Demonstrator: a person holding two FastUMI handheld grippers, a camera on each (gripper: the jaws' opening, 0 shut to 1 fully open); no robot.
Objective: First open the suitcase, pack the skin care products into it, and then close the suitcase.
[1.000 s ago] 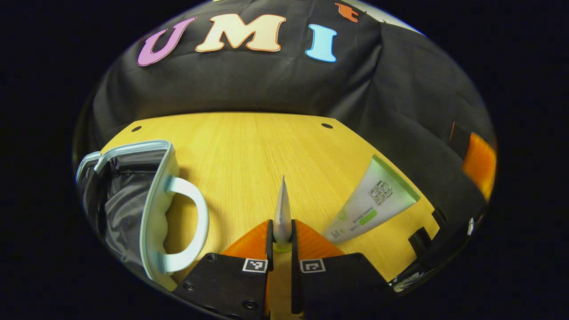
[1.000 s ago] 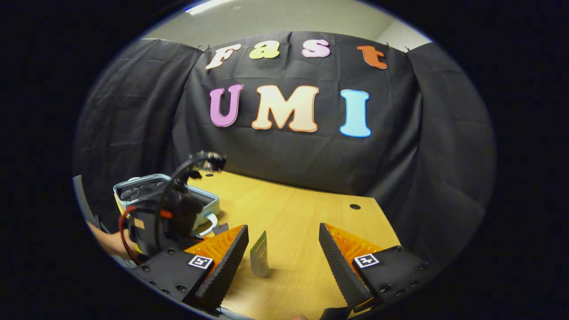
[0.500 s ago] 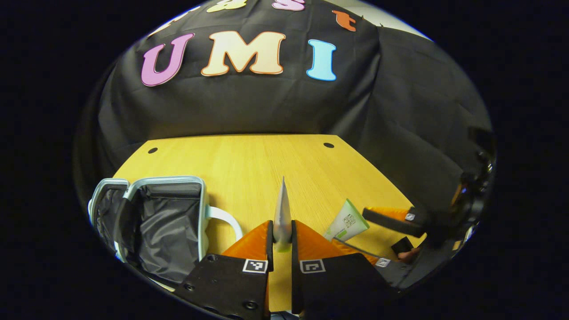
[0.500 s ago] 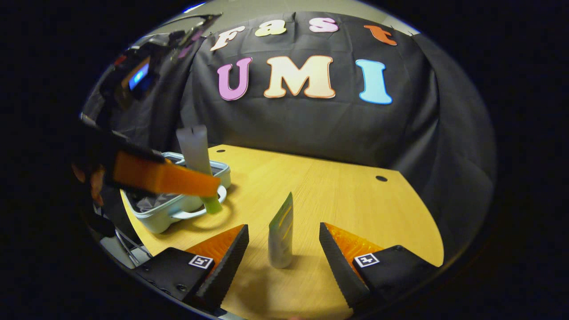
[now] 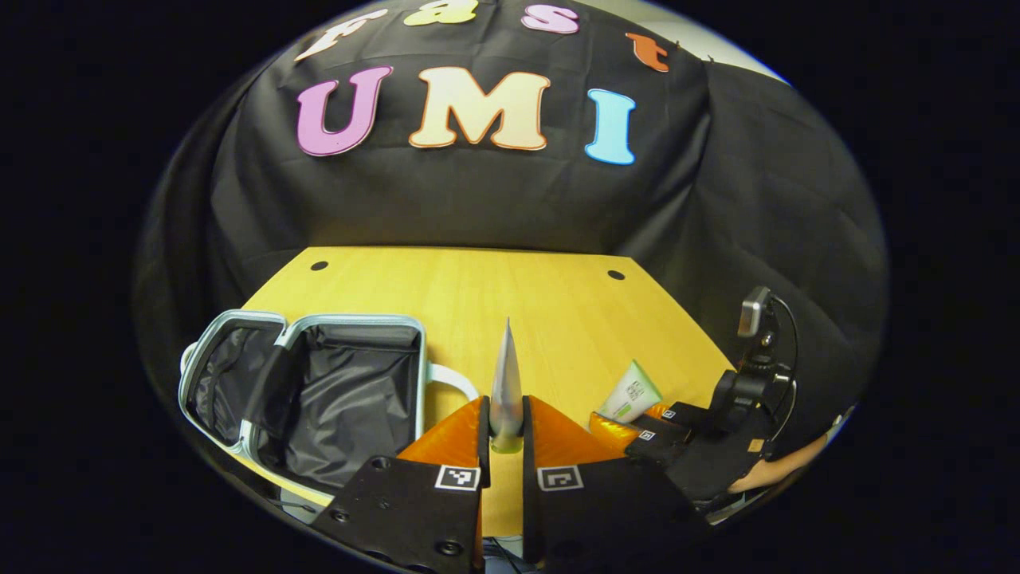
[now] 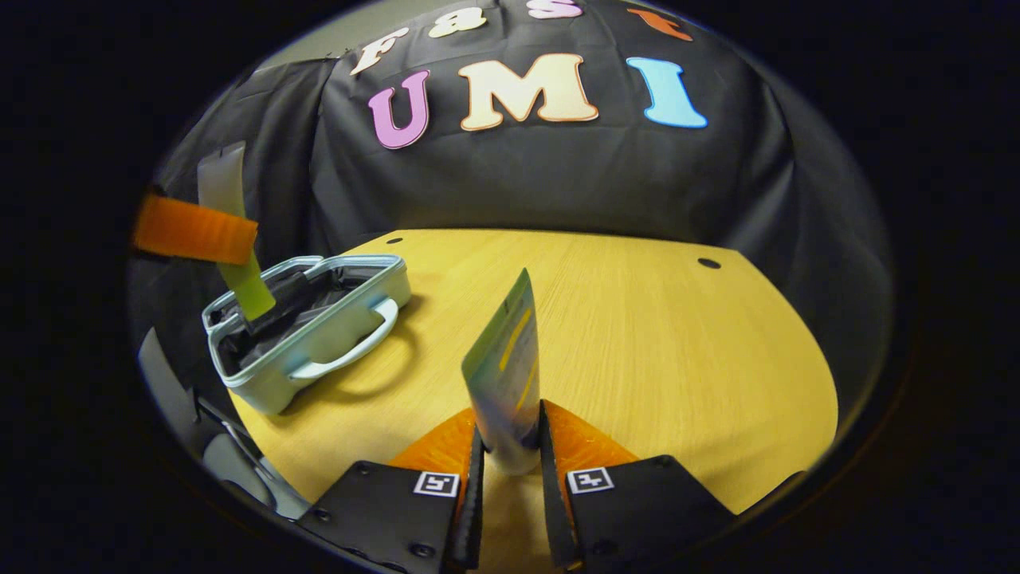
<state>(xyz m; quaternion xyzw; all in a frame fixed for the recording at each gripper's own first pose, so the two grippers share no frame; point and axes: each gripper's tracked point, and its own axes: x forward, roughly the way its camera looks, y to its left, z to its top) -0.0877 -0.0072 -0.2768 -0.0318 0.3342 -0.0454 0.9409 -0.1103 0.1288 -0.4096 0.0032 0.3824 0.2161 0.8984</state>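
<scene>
Gripping two tubes (image 5: 507,383) (image 6: 505,383), one suitcase (image 5: 319,399)

Lighting is dim and even, from overhead. The table (image 6: 637,335) is the brightest surface in both views. The suitcase (image 6: 319,343) casts a soft shadow at lower left of the right gripper view. Fisheye distortion bends the edges; the tube (image 6: 506,383) is slightly blurred.
</scene>
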